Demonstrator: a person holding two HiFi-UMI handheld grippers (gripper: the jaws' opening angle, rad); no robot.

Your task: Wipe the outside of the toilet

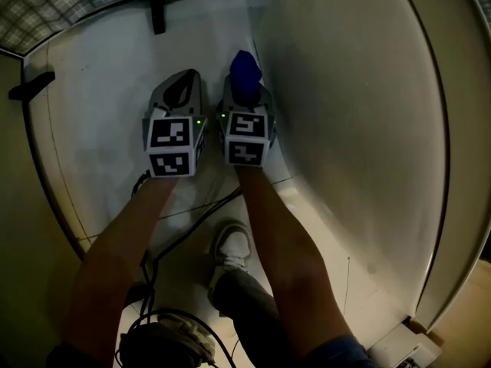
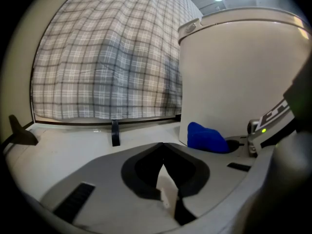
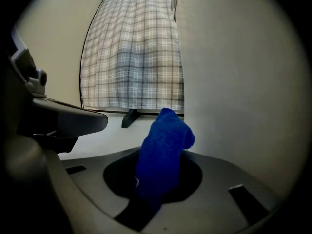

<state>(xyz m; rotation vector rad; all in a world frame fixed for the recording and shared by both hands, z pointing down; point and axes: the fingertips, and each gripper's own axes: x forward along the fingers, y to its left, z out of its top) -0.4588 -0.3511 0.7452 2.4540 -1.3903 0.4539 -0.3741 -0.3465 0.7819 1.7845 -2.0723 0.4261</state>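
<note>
Head view, toilet: outer wall of the toilet (image 1: 360, 129) is filling the frame's right half.
Head view, right gripper: the right gripper (image 1: 245, 87) is clamping a blue cloth (image 1: 245, 69) at upper centre, just beside that wall.
Left gripper view, left gripper: the left gripper (image 2: 165, 182) is keeping its jaws together on nothing.
Right gripper view, risk: the cloth is flopping above the jaws; hard dragging is likely to pull it free.
Container: the bowl interior is not showing in any of the 3 views.

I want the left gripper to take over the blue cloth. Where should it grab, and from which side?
Grip the free top fold of the blue cloth, which stands above the jaws of the right gripper. Come from the left: the toilet wall stands close on its right.
</note>
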